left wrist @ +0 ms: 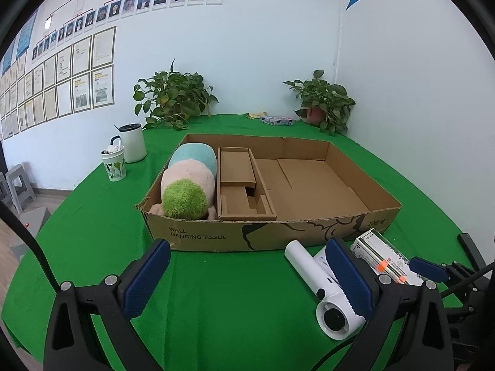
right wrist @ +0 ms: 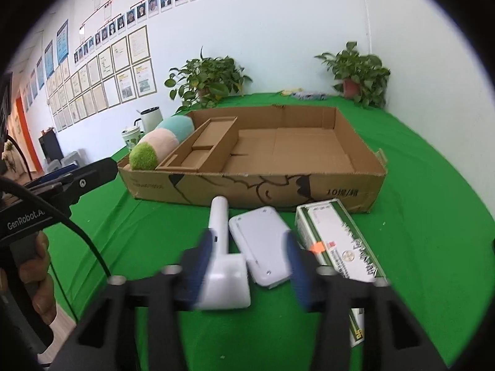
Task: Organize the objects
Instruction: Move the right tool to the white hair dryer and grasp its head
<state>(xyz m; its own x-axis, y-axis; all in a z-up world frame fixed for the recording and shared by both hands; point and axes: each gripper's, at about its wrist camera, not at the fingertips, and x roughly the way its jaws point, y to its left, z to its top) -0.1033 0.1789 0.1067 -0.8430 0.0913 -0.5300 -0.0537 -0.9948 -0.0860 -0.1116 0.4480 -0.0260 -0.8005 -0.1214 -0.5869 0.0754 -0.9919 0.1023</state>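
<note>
A shallow cardboard box (left wrist: 216,235) (right wrist: 340,196) sits on the green table, holding a plush toy (left wrist: 188,185) (right wrist: 154,147) and a small cardboard insert (left wrist: 241,185) (right wrist: 201,145) at its left. In front of it lie a white handheld fan (left wrist: 321,281) (right wrist: 221,247), a flat white device (right wrist: 263,244) and a green-and-white medicine box (left wrist: 386,256) (right wrist: 337,244). My left gripper (left wrist: 247,278) is open and empty, left of the fan. My right gripper (right wrist: 250,266) is open, its fingers straddling the fan and the white device.
Two potted plants (left wrist: 173,99) (left wrist: 324,102) stand at the back of the table. A white kettle (left wrist: 133,142) and a patterned cup (left wrist: 114,164) stand at the left. A small patterned packet (left wrist: 277,120) lies at the back.
</note>
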